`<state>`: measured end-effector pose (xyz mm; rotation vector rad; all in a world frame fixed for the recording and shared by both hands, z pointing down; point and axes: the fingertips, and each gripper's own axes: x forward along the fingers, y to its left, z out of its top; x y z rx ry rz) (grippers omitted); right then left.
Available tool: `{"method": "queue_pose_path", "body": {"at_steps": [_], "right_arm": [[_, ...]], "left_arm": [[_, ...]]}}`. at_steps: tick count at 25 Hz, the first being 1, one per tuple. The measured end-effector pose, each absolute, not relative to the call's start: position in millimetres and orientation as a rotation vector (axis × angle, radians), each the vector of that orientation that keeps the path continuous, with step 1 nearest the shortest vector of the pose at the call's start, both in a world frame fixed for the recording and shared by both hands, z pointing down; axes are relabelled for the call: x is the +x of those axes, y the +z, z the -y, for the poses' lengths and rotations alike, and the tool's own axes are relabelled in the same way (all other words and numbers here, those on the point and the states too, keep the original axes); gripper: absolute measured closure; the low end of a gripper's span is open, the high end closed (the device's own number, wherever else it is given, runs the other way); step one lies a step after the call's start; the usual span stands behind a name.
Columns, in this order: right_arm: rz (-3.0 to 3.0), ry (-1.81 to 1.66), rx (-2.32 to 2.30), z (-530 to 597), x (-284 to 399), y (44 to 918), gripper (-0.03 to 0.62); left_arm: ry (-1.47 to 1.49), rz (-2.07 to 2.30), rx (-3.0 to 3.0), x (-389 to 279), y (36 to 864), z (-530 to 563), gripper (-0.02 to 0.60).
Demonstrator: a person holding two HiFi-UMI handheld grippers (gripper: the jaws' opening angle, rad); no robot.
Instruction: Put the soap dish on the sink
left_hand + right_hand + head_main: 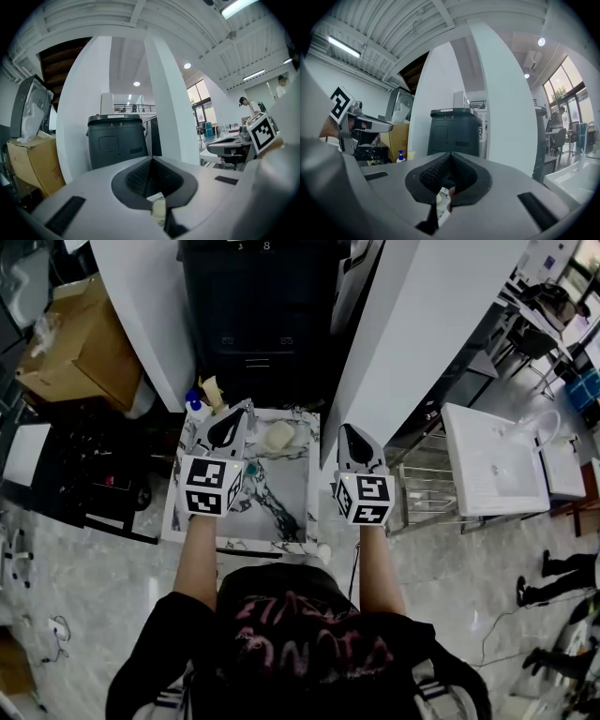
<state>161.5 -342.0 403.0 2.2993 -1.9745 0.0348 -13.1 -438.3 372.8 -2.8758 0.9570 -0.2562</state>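
In the head view a cream soap dish point(278, 435) lies at the far end of a white, black-veined marble top point(291, 488). My left gripper point(246, 407) is held over the top's left side, just left of the dish, with its jaws shut and empty. My right gripper point(345, 429) hovers over the top's right edge, also shut and empty. In the left gripper view the closed left gripper point(151, 158) points at a dark bin point(117, 140). In the right gripper view the right gripper point(450, 153) points at that same dark bin point(454, 131).
A blue-capped bottle point(194, 404) stands at the marble top's far left corner. The dark bin point(258, 315) sits behind it, between white pillars point(422, 324). A cardboard box point(80, 343) is at the left. A white basin with a tap point(497, 465) and a wire rack point(427, 493) stand to the right.
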Motion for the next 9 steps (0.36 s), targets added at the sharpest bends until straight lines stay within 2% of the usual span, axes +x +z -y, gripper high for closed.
{"method": "queue_pose_path", "body": {"at_steps": [9], "right_arm": [[1.968,0.018,2.303,346.6,160.7,400.0,0.583]], "left_arm": [[-0.229,-0.958,-2.885,-17.1,370.4,443.5,0.568]]}}
